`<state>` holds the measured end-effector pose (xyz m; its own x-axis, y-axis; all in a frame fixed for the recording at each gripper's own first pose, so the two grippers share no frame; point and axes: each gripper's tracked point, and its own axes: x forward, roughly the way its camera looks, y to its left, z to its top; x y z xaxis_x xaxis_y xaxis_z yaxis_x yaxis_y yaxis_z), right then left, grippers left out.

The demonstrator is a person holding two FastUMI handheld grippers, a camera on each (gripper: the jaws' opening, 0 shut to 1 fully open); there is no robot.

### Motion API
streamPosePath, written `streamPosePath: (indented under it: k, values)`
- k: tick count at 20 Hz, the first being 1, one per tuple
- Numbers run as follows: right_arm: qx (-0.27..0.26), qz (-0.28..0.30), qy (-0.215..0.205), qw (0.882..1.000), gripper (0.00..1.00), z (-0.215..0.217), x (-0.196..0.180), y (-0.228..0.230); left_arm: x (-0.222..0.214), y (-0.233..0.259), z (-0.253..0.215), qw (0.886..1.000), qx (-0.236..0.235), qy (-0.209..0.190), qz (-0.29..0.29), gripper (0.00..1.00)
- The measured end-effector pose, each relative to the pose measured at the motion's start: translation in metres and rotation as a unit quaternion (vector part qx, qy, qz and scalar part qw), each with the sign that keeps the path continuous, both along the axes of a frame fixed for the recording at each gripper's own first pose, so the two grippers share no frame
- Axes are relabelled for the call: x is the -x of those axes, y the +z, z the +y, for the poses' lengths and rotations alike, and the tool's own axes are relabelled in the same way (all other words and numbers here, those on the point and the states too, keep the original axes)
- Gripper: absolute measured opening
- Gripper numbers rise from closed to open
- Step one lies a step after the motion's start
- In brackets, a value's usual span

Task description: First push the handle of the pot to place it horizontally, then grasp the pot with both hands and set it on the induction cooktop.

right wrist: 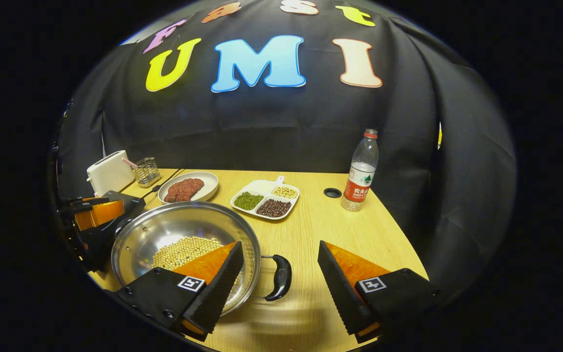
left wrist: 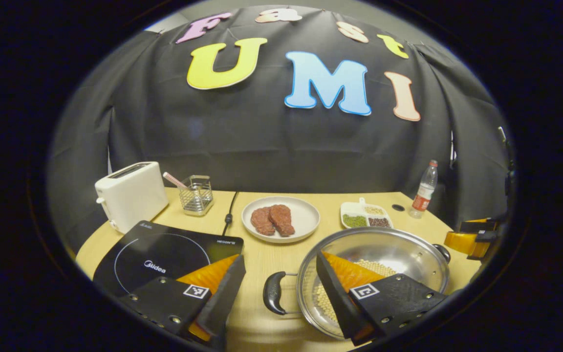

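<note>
Left gripper view: left gripper hanging spread wide, gripping nothing, straddling the black left handle of the steel pot, beans inside, sitting near the bench's front edge, just beside the induction cooktop.

Right gripper view: right gripper also gaping, bracketing the other handle. Looking like lining up for the two-handed grasp; next needing both pinching down on handles, then lifting level.
</note>
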<state>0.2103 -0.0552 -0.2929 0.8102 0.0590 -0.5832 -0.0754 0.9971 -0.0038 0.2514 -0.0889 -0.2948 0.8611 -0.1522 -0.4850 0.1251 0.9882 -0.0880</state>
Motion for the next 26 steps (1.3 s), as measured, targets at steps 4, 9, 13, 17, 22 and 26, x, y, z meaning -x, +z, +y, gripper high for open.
streamPosePath:
  k: [4,9,13,17,22,26]
  values:
    - [-0.004,0.024,-0.001,1.000,0.98,-0.001,0.000,-0.017,0.003,-0.025,-0.008,0.999,-0.008,-0.009,0.034,0.89]
    - [-0.021,0.051,0.000,0.998,0.98,0.003,0.000,-0.031,0.006,-0.047,-0.009,0.998,-0.004,-0.005,0.066,0.89]
    - [-0.038,0.081,0.001,0.996,0.89,0.009,0.003,-0.044,0.010,-0.056,-0.007,0.996,-0.001,-0.004,0.085,0.89]
    - [-0.043,0.090,0.007,0.995,0.88,0.013,0.004,-0.051,0.012,-0.062,-0.005,0.995,-0.004,-0.001,0.096,0.85]
    - [-0.056,0.101,-0.004,0.993,0.65,0.014,0.004,-0.053,0.015,-0.065,-0.008,0.995,-0.004,-0.003,0.104,0.64]
    - [-0.054,0.108,-0.006,0.993,0.61,0.015,0.004,-0.052,0.016,-0.066,-0.008,0.994,-0.009,-0.003,0.108,0.60]
